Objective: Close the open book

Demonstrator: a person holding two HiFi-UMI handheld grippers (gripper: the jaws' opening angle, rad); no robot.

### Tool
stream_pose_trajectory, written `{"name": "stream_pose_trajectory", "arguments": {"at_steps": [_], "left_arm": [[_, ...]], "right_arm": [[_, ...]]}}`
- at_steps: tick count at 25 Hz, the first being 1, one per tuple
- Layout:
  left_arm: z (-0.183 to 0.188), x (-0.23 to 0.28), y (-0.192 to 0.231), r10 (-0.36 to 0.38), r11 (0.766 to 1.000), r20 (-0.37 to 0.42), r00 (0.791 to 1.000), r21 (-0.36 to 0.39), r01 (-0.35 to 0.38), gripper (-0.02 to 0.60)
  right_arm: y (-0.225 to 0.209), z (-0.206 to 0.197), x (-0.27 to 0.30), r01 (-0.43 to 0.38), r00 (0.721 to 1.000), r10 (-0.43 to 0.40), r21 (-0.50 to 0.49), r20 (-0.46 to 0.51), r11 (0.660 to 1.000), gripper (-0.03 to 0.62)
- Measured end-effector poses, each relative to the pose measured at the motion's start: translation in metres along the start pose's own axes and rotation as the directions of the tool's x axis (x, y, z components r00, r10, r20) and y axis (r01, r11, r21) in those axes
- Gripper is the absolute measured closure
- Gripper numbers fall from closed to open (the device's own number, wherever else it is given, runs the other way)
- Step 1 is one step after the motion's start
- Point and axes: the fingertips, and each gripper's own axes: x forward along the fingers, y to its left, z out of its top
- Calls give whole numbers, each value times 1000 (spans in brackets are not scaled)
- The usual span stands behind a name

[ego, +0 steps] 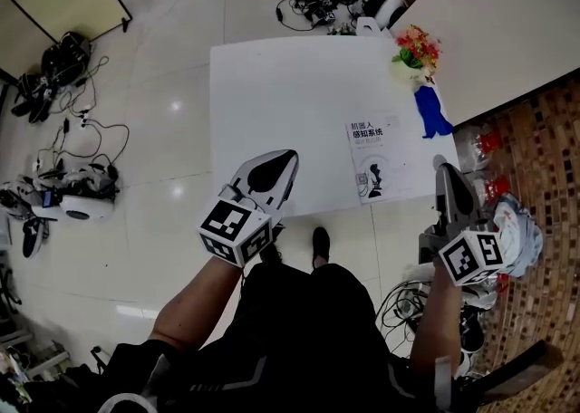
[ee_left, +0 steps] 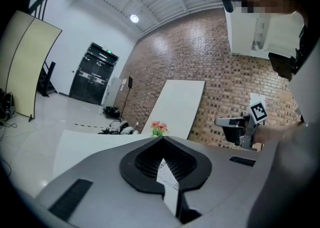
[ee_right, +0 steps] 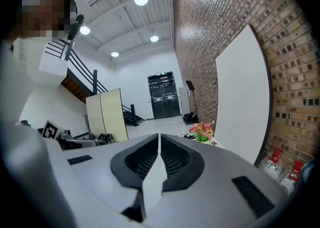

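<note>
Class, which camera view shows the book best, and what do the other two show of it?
The head view: the book lies closed, cover up, on the white table. Neither gripper view shows it; both look across toward the flowers.

Chinese title "机器人感知系统" on the cover of the book (ego: 373, 159); smaller print unreadable

The left gripper (ego: 283, 162) and right gripper (ego: 442, 169) point forward, jaws closed on nothing.
</note>
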Motion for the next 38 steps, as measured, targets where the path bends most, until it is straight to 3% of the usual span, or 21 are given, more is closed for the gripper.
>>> {"name": "stream_pose_trajectory", "arguments": {"at_steps": [6,12,17,21,27,32,38], "left_arm": [[3,4,-31,12,1000,10,1000,11,-12,586],[1,10,-114,101,994,48,994,45,-103,586],[-12,-10,-178,308,951,92,947,-13,-308,586],[-16,-36,-239,347,936,88,934,28,-350,586],[-38,-101,-303,381,920,89,920,59,-387,586],[-46,-168,-353,387,913,155,909,76,-401,586],[-74,-243,-411,322,941,141,936,58,-332,586]], "right_arm": [[-9,11,-28,-28,999,29,-11,41,1000,579],[-47,7,-79,-161,985,164,-51,62,986,579],[-81,1,-126,-313,949,315,-75,18,947,579],[-86,2,-163,-383,922,387,-84,32,920,579],[-49,-10,-225,-438,897,441,-68,43,897,579],[10,-33,-293,-455,887,461,-129,16,881,579],[62,-61,-386,-433,900,436,-101,-2,896,579]]}}
